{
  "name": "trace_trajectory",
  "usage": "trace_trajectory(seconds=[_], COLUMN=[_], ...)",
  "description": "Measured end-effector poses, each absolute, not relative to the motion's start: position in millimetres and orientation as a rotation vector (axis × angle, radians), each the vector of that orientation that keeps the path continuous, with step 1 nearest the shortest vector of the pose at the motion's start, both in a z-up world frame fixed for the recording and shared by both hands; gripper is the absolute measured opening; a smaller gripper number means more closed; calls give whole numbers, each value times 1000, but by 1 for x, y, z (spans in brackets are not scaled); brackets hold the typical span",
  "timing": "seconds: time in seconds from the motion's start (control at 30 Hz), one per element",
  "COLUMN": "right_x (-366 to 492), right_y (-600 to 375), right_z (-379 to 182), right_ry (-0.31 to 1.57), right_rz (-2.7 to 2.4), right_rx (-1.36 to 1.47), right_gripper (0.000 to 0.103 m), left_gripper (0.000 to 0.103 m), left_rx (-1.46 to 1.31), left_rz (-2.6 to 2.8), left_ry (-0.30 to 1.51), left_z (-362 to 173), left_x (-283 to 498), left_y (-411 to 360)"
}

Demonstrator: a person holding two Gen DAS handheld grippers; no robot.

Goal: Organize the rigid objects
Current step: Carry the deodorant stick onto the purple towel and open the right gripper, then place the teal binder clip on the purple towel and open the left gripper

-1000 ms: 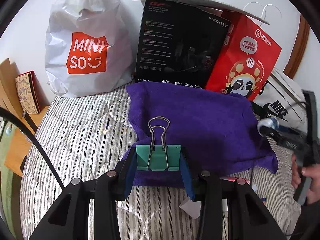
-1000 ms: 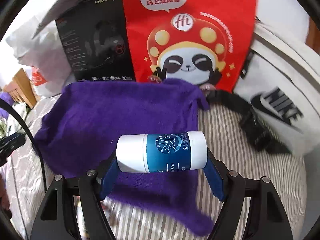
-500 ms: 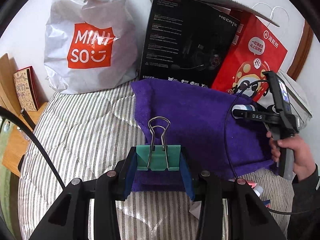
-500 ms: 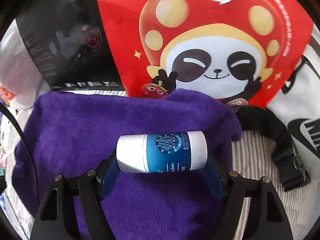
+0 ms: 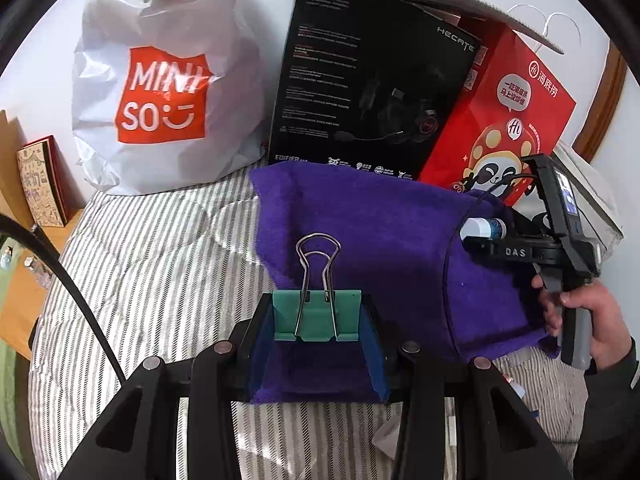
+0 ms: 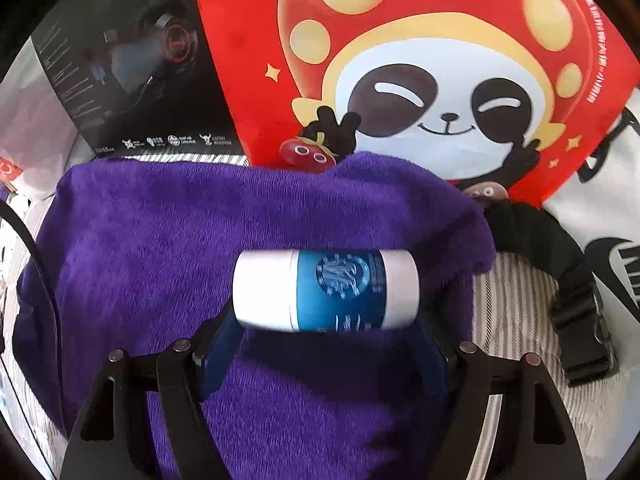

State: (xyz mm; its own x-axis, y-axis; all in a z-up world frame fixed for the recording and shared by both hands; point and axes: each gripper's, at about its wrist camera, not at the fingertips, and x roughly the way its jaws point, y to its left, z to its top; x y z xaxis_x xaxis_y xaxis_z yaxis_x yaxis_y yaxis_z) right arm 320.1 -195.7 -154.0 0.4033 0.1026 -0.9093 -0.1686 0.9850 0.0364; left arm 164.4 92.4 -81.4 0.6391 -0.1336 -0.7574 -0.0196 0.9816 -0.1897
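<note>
My left gripper (image 5: 318, 316) is shut on a green binder clip (image 5: 316, 314), its wire handles pointing up, held over the near edge of a purple towel (image 5: 380, 236). My right gripper (image 6: 326, 312) holds a white-and-blue balm tube (image 6: 326, 290) crosswise over the towel's (image 6: 200, 260) far right part. The tube looks blurred and slightly tilted, and the fingers appear spread a little wider than it, so the hold is unclear. The right gripper (image 5: 486, 236) and the tube (image 5: 482, 227) also show in the left wrist view.
The towel lies on a striped bedcover (image 5: 152, 264). Behind it stand a white Miniso bag (image 5: 160, 92), a black headset box (image 5: 372, 80) and a red panda bag (image 6: 420, 64). A white Nike bag with a black strap (image 6: 560, 276) lies right. A wooden stand with a book (image 5: 40, 188) is left.
My right gripper has moved forward and lower over the towel toward the red bag; the tube now looks shifted in its fingers. My left gripper holds the clip steady, edging slightly forward.
</note>
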Motion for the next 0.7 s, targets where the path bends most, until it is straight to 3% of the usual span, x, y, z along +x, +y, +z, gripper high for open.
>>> trace_trajectory(seconds=[0.33, 0.7], right_x=[269, 181], right_y=[-198, -244], right_z=[-129, -95], right_ry=[1097, 1067], right_rz=[167, 242], right_rx=[-130, 37], right_gripper=[79, 79], left_gripper=[39, 39], left_rx=[-228, -165], left_rz=[-115, -56], left_ry=[899, 933], left_z=[-92, -112], left_x=[200, 250], left_y=[83, 71])
